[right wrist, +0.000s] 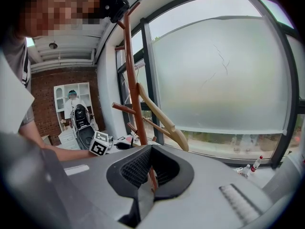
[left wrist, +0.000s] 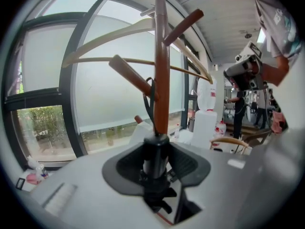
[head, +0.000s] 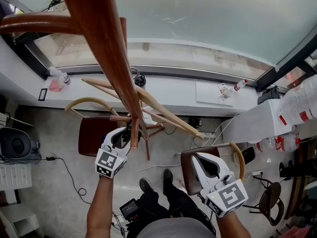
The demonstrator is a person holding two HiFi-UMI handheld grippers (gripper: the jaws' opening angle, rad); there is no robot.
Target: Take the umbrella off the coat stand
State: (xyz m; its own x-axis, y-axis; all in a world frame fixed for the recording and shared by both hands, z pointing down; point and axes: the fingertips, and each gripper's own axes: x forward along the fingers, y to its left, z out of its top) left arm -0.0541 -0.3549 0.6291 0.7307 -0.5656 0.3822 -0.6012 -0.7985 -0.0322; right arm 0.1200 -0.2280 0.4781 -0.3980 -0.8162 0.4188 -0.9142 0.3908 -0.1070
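stand (head: 98,29) red-brown wood. umbrella (left wrist: 155,160) black, strap (left wrist: 148,99) black. hangers (head: 168,113) pale tan. left gripper (head: 128,135), right gripper (head: 200,158) grey-white; markers (head: 108,161) black-and-white squares. window (head: 223,19) frosted pale green.

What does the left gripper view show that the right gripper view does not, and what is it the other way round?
Only the left gripper view: the black umbrella clamped in the jaws of the left gripper, its strap reaching up to a peg, and the right gripper off to the side.
Only the right gripper view: the right gripper's jaws apart with nothing between them, and the left gripper's marker cube.
Both: the brown coat stand, the pale wooden hangers and the frosted window.
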